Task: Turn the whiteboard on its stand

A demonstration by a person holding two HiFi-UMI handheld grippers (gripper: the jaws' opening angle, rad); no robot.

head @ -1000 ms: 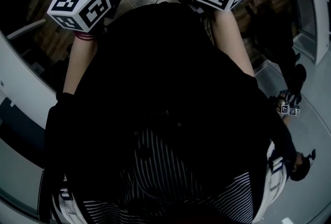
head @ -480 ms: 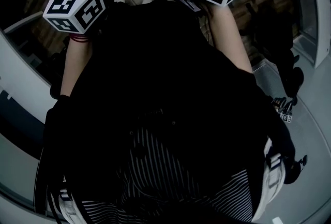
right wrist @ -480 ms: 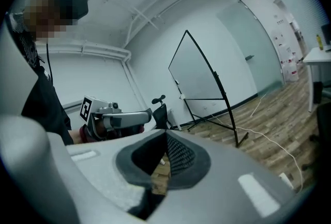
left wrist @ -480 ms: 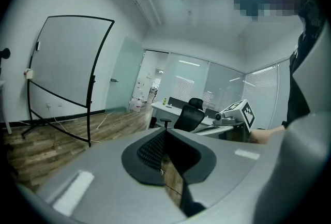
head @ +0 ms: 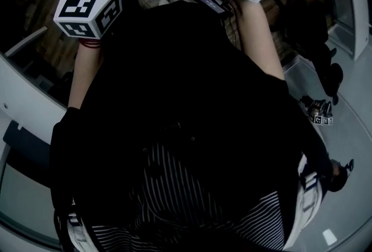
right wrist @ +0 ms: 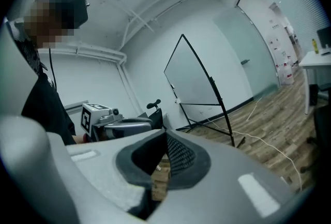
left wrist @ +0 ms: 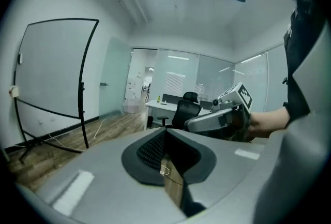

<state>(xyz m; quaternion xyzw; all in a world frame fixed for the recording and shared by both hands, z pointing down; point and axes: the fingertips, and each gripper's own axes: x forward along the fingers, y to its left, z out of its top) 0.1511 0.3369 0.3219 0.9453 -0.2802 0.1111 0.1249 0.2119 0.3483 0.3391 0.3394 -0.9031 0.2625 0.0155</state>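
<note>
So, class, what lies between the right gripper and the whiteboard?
Right gripper view: only wooden floor, with a white cable trailing by the stand, separates the right gripper from the whiteboard.

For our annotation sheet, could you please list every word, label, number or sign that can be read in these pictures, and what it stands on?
No readable text anywhere.
Marker cubes on the left gripper and right gripper: only black-and-white square patterns, no letters.
Whiteboard: blank.
Sheets on the far wall: too small to read.
</note>
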